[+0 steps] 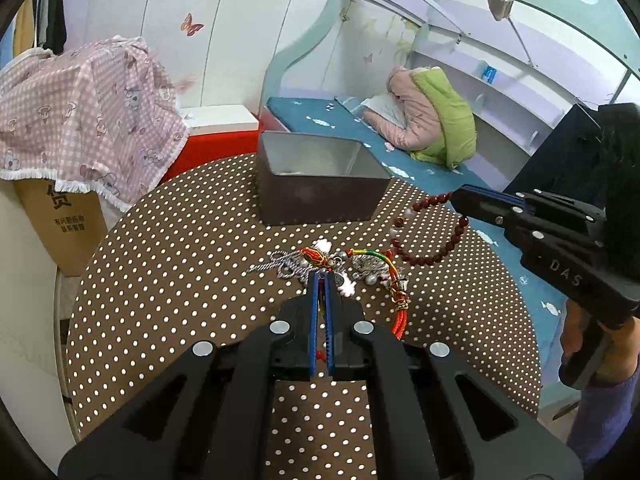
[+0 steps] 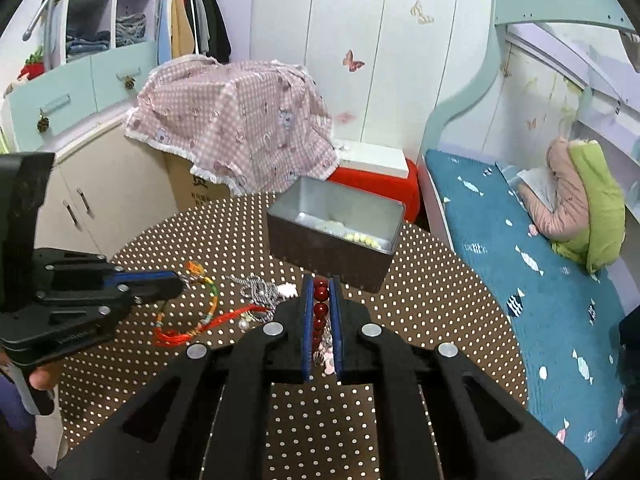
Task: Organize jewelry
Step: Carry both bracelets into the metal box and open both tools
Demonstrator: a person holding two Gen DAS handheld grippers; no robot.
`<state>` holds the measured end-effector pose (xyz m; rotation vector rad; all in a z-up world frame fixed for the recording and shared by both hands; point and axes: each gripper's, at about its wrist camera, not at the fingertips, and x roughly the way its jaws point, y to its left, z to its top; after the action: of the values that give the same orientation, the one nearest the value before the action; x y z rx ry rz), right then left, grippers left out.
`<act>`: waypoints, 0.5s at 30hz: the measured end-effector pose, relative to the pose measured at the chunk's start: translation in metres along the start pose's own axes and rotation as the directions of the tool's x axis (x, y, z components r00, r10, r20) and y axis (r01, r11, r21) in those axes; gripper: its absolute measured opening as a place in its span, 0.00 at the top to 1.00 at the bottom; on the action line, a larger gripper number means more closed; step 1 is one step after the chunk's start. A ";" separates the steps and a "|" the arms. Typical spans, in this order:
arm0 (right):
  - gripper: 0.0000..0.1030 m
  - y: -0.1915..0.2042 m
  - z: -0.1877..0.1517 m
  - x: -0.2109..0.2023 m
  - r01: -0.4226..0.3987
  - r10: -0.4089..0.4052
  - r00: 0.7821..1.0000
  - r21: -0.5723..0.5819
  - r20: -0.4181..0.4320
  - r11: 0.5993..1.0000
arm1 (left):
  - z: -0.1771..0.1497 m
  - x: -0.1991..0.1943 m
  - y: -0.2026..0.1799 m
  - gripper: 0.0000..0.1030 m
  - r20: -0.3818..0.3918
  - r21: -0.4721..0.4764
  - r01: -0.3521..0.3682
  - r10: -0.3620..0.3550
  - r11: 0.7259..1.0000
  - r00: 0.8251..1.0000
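A child's bedroom. Ahead of the jaws, white wardrobe doors [image 2: 360, 60] with butterfly stickers [image 2: 353, 61]. To their right, a bunk bed [image 2: 520, 216] with blue mattress. To their left, a pink checked cloth [image 2: 240, 120] draped over a cardboard box [image 1: 60, 216].

One tin [image 1: 320, 196], two hand-held grippers [image 1: 320, 280].

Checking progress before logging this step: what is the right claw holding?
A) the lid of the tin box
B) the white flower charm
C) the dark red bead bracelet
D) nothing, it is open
C: the right claw is shut on the dark red bead bracelet, with beads lined up between its blue pads.
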<state>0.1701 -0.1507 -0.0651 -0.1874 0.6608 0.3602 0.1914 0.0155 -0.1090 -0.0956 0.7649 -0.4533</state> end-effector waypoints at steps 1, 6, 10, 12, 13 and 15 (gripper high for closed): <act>0.94 0.000 0.002 -0.002 -0.001 0.001 1.000 0.001 0.006 1.000 | 0.002 -0.001 0.000 0.97 0.003 0.000 0.002 -0.002 1.000 1.000; 0.94 -0.002 0.016 -0.009 0.012 -0.012 0.999 -0.002 0.032 1.000 | 0.028 0.000 -0.008 0.97 0.023 0.033 0.007 -0.008 0.999 1.000; 0.94 -0.010 0.031 -0.004 0.018 -0.019 0.999 0.011 0.047 1.000 | 0.059 0.010 -0.016 0.97 0.033 0.075 -0.015 0.013 0.997 0.999; 0.94 -0.018 0.039 0.004 0.017 -0.019 0.999 0.030 0.046 0.999 | 0.072 0.017 -0.019 0.97 0.034 0.091 -0.026 0.023 0.995 0.999; 0.94 -0.021 0.041 0.007 0.016 -0.018 0.999 0.040 0.047 0.999 | 0.083 0.024 -0.019 0.97 0.031 0.097 -0.029 0.026 0.995 0.999; 0.94 -0.031 0.051 0.018 0.016 -0.019 0.999 0.070 0.049 0.997 | 0.103 0.037 -0.019 0.97 0.021 0.102 -0.033 0.030 0.994 0.999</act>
<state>0.2239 -0.1599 -0.0353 -0.1180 0.6216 0.3237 0.2786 -0.0258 -0.0545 0.0074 0.7216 -0.4601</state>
